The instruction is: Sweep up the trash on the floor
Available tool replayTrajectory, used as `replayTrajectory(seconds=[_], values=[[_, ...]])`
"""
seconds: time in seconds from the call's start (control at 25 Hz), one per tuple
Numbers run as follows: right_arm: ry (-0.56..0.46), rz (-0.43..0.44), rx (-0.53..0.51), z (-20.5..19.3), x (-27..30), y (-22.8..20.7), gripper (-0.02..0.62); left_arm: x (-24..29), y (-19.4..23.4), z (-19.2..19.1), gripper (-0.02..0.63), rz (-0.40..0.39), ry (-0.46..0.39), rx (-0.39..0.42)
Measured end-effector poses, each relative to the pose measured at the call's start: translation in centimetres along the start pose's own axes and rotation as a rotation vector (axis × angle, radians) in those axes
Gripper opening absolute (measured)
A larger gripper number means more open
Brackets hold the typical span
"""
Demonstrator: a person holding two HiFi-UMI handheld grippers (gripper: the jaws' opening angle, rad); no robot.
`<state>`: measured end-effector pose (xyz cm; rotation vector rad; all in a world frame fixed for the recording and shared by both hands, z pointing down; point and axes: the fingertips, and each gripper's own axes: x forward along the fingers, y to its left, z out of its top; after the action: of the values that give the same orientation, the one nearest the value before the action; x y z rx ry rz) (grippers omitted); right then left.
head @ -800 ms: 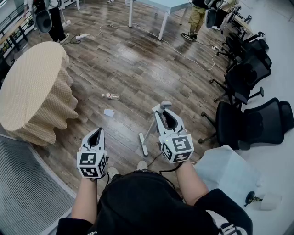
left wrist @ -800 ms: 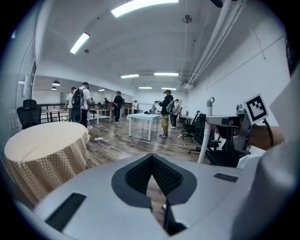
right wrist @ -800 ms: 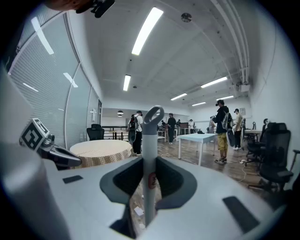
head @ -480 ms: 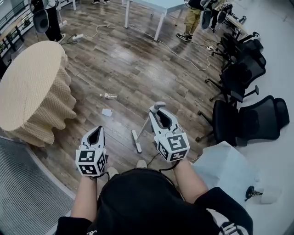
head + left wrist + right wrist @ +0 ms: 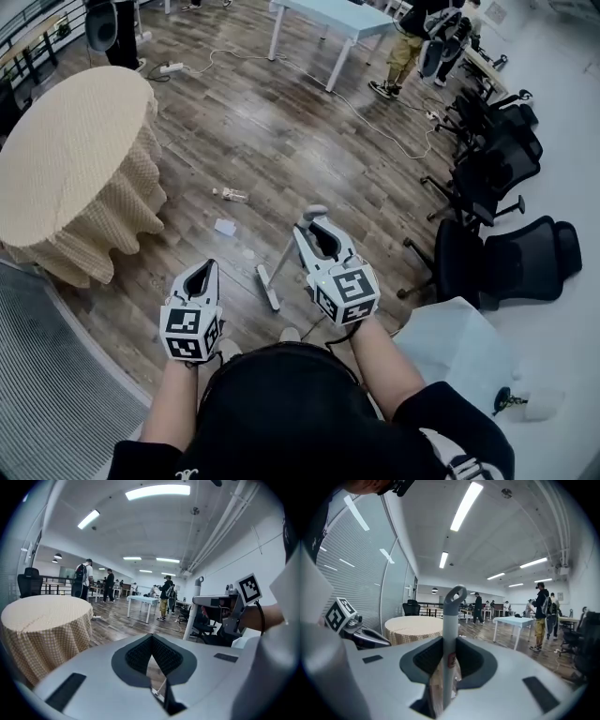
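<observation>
Leftward is where the broom has gone since the earlier frames. Its narrow white head now rests on the floor closer to the left gripper, and the right gripper has come across with it. The right gripper is clamped on the broom's pole just under the hanging loop at its top. That gripper's own view shows the pale grey pole standing upright between the two dark pads, with a small red label at pad level. From the grip the pole slants down and to the left to the head on the floor. The left gripper hangs beside it, jaws pressed together on nothing.

Ahead of the broom head, and not touching it, lies a paper scrap. Farther out is a plastic bottle on its side. Both rest on dark, glossy wood planks.

A round table draped in a tan checked cloth stands to the left, with a grey ribbed mat beside it. Black office chairs line the right side. At the far end are a pale blue table and a standing person. A white cable trails across the boards.
</observation>
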<state>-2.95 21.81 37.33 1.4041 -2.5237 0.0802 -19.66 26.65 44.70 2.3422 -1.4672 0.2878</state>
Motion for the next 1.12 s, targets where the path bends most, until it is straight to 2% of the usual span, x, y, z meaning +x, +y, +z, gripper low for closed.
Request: replayTrajectory(seconds=[0.12,0.36,0.68,0.88,1.0,1.12], values=[[0.011,0.005,-0.022,0.0,1.1,1.9,0.095,-1.4,2.0,-1.1,-0.005,0.002,0.006,-0.002],[0.029,0.034,-0.031,-0.6,3.6,5.7,0.097,-3.0,7.0,-3.2,-0.005,0.041,0.024,-0.098],[0.035,0.106,-0.02,-0.7,8.3,6.0,0.097,-1.2,9.6,-2.7,-0.005,0.08,0.041,-0.096],[0.042,0.19,0.015,-2.1,11.9,3.5,0.097,2.2,10.5,-1.9,-0.005,0.111,0.054,-0.133],[0.045,0.298,0.028,-3.1,13.7,2.1,0.097,5.5,10.5,-0.7,-0.005,0.156,0.071,-0.092],[0.071,0.423,0.027,-4.6,15.0,0.9,0.097,9.5,9.8,0.8,-0.005,0.192,0.062,-0.145]])
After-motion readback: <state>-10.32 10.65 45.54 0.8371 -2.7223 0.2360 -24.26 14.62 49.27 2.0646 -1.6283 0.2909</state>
